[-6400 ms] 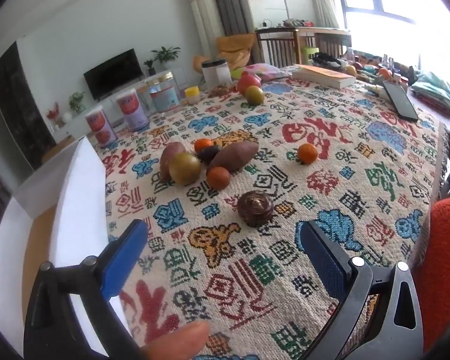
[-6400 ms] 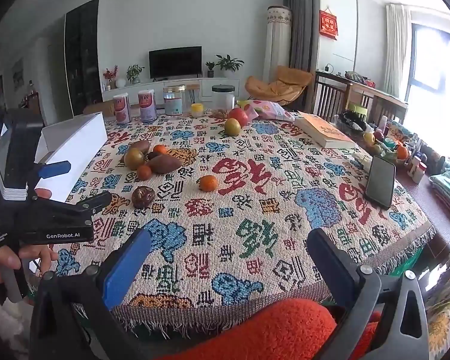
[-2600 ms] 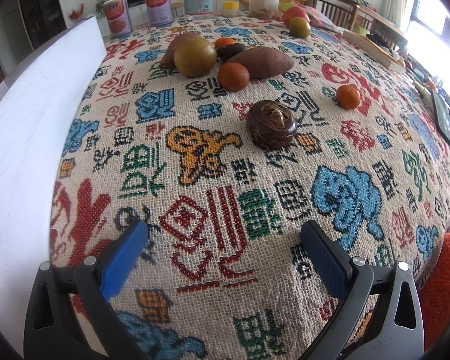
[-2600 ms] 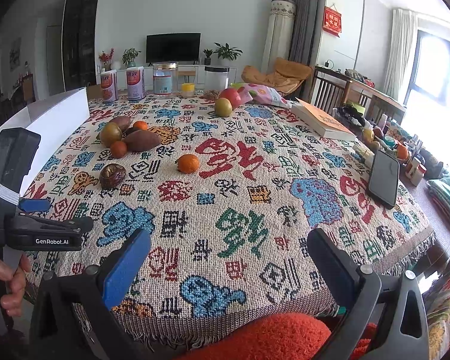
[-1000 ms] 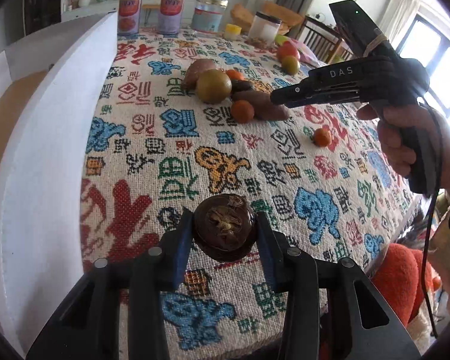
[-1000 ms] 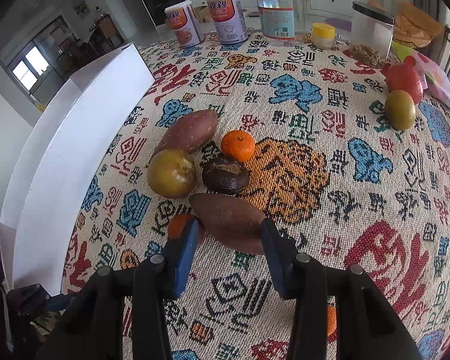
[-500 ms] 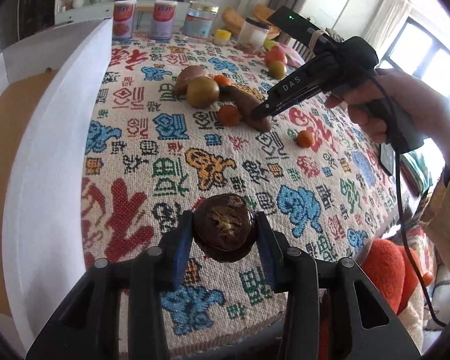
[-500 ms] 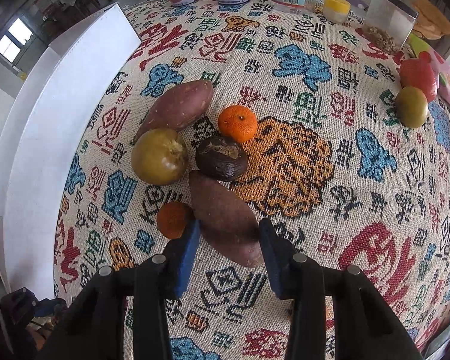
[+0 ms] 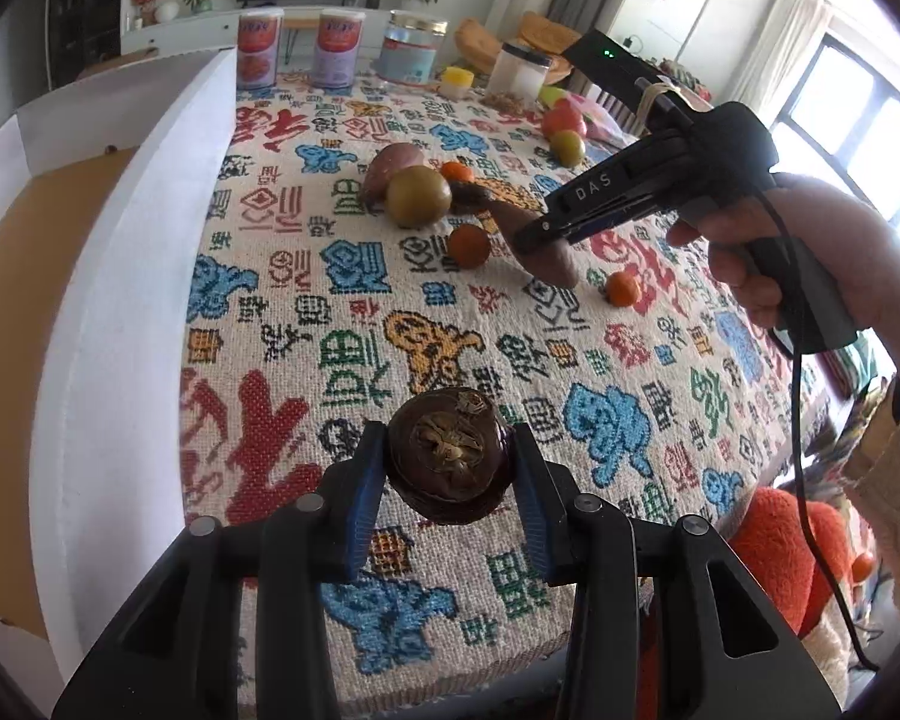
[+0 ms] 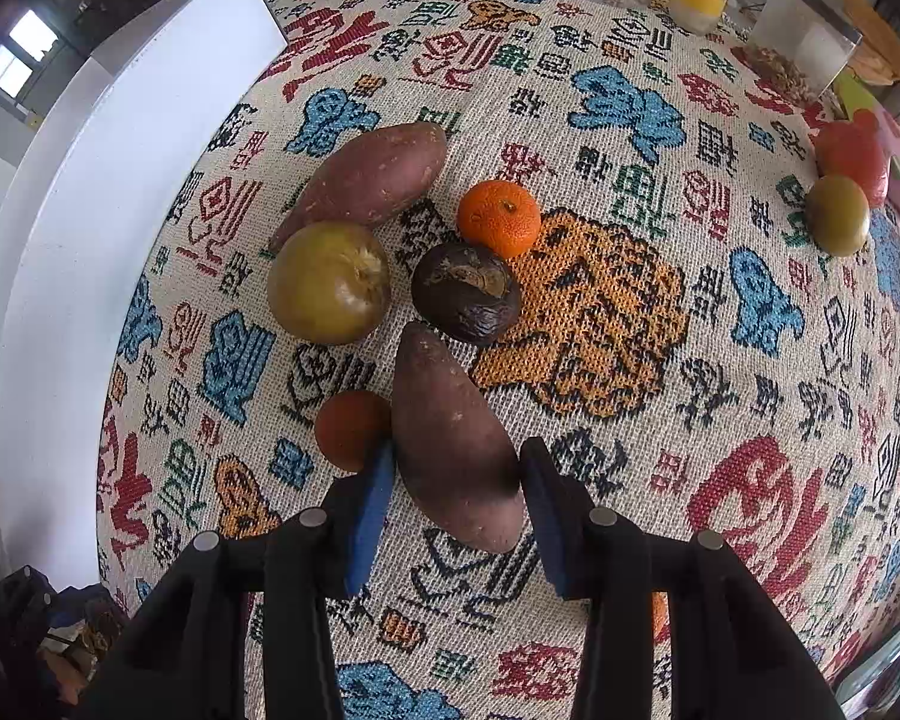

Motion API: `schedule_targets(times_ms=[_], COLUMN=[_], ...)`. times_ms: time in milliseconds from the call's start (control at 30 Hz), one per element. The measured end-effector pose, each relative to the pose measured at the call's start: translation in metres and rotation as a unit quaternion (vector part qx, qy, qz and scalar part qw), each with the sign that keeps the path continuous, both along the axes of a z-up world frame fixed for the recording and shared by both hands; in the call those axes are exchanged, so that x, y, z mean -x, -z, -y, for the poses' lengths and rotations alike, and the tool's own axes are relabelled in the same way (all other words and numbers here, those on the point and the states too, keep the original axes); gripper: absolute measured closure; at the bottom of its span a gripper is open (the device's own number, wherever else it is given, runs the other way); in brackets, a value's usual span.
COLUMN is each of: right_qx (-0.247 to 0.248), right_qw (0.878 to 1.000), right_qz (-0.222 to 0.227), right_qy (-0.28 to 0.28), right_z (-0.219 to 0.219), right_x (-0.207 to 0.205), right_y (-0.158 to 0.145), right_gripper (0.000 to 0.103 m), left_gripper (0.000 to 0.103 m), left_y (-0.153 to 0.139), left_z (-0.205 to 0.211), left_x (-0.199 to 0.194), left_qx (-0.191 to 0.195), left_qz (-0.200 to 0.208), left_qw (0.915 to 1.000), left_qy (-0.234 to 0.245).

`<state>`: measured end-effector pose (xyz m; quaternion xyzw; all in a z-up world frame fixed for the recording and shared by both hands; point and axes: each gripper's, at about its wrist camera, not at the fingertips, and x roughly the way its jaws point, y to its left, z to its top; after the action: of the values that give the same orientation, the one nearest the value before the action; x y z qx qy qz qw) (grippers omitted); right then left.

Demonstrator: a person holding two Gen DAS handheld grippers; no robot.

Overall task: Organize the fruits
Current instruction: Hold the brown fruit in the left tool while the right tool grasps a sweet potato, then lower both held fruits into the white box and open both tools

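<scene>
On the far left stands the white box, its wall along the edge of the table. The left claw is near this wall and above the cloth; it is closed on a dark round fruit, with both pads pressing its sides. I judge this fruit is meant for the box, which lies to the left of the claw.

More to the right, the right claw points down over the group of fruits. Its jaws have just been opening, and a sweet potato lies between them on the cloth. The left pad seems to touch it; on the right a thin gap shows, so I read it as not gripped yet.

The important relation: the long axis of the sweet potato runs away from the claw, along the fingers, so the pads close across its narrow width. A dull orange lies just beside the left finger and could be pushed. The right hand is the nearer one to this group.
</scene>
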<state>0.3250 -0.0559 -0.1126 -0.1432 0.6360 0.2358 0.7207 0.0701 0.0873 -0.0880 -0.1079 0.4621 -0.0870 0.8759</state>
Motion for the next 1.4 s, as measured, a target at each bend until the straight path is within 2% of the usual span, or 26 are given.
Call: schedule_targets(times_ms=[167, 300, 400, 500, 567, 667, 767, 833, 900, 1067, 1133, 1167, 1267, 1400], right_qx=[-0.064, -0.147, -0.191, -0.229, -0.268, -0.326, -0.365, -0.375, -0.367, -0.308, -0.295, -0.289, -0.297, -0.318], right_qw=[0.996, 0.984, 0.973, 0.963, 0.954, 0.94, 0.929, 0.925, 0.927, 0.948, 0.952, 0.954, 0.952, 0.947], right_qz=[0.001, -0.02, -0.035, -0.042, -0.05, -0.05, -0.053, -0.061, -0.071, -0.058, -0.061, -0.064, -0.063, -0.028], right_qy=[0.06, 0.096, 0.124, 0.134, 0.124, 0.085, 0.036, 0.007, -0.016, -0.051, -0.056, -0.056, -0.043, -0.036], right_z=[0.044, 0.061, 0.062, 0.045, 0.028, -0.011, -0.067, -0.109, -0.148, -0.213, -0.225, -0.23, -0.229, -0.208], right_x=[0.046, 0.09, 0.105, 0.112, 0.12, 0.135, 0.155, 0.164, 0.172, 0.192, 0.197, 0.199, 0.197, 0.191], right_y=[-0.023, -0.036, -0.037, -0.038, -0.054, -0.093, -0.123, -0.128, -0.12, -0.087, -0.073, -0.067, -0.061, -0.079], right_gripper=[0.06, 0.06, 0.06, 0.06, 0.06, 0.06, 0.06, 0.06, 0.06, 0.06, 0.06, 0.059, 0.058, 0.056], left_gripper=[0.062, 0.062, 0.062, 0.062, 0.062, 0.062, 0.062, 0.062, 0.062, 0.061, 0.059, 0.054, 0.028, 0.026], left_y=[-0.005, -0.019, -0.025, -0.045, -0.075, -0.116, -0.129, -0.117, -0.092, -0.035, -0.025, -0.022, -0.023, -0.035], left_z=[0.006, 0.011, 0.005, -0.018, -0.04, -0.078, -0.123, -0.152, -0.18, -0.218, -0.225, -0.227, -0.227, -0.22], left_x=[-0.009, -0.007, -0.002, 0.014, 0.033, 0.058, 0.073, 0.074, 0.071, 0.068, 0.069, 0.07, 0.072, 0.073], left_qx=[-0.017, -0.021, -0.014, 0.036, 0.055, 0.048, 0.025, -0.007, -0.023, -0.044, -0.048, -0.048, -0.059, -0.058], left_qz=[-0.003, 0.016, 0.018, 0.012, 0.032, 0.067, 0.076, 0.064, 0.04, -0.02, -0.033, -0.035, -0.033, -0.004], left_qw=[0.9998, 0.9996, 0.9997, 0.9991, 0.9975, 0.9947, 0.9892, 0.9823, 0.9738, 0.9556, 0.9513, 0.9506, 0.9456, 0.9436], left_qy=[-0.009, -0.006, -0.013, -0.02, -0.03, -0.062, -0.123, -0.176, -0.223, -0.291, -0.303, -0.305, -0.318, -0.326])
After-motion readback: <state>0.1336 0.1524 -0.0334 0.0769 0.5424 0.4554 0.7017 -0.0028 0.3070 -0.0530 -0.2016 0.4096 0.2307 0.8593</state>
